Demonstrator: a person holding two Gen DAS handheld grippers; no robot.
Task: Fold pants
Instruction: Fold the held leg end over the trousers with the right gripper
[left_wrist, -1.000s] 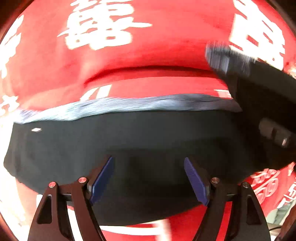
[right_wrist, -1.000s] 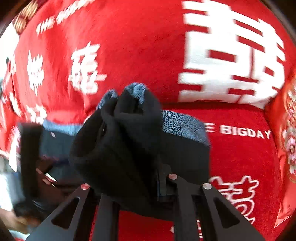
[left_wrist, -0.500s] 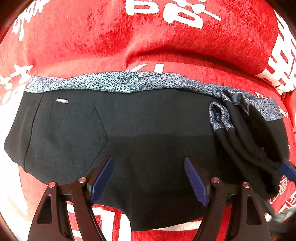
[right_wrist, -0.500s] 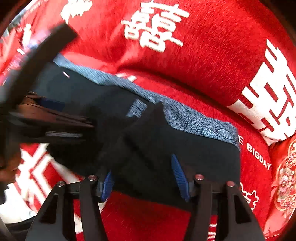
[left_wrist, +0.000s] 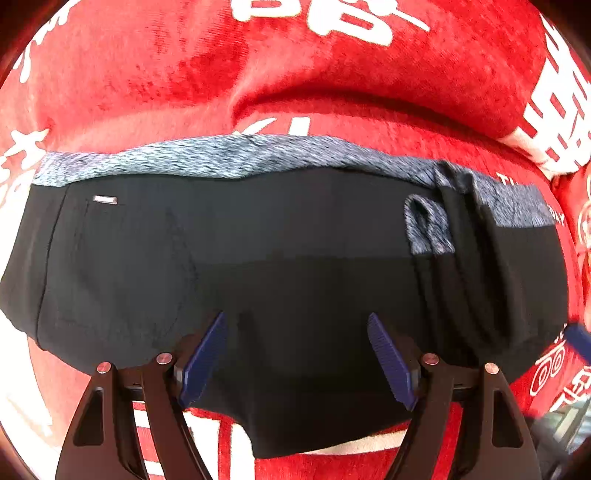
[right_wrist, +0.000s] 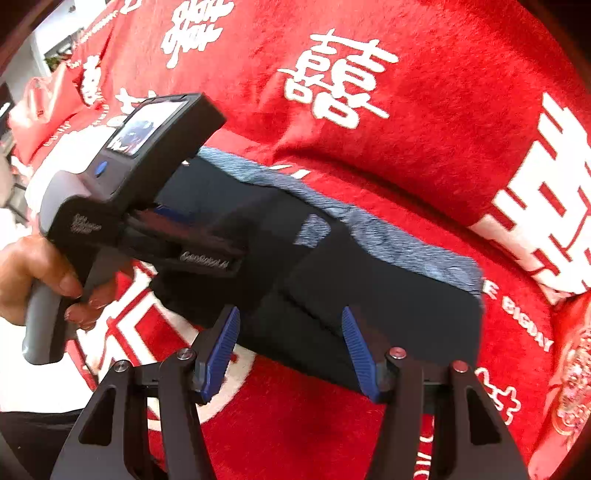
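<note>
The pants (left_wrist: 280, 266) are seen in black, edged along the far side by a waistband (left_wrist: 207, 157) of mottled blue-grey. The cloth (right_wrist: 424, 110) beneath is bright red, printed with white characters and lettering. Ribbed blue pads (right_wrist: 356, 350) are carried on black gripper fingers.

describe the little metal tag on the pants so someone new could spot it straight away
Start from the red blanket with white characters; the black pants lie folded across it. Follow their speckled blue-grey waistband to the left end. Just below it sits the small silver tag, the only shiny spot on the black cloth.
</note>
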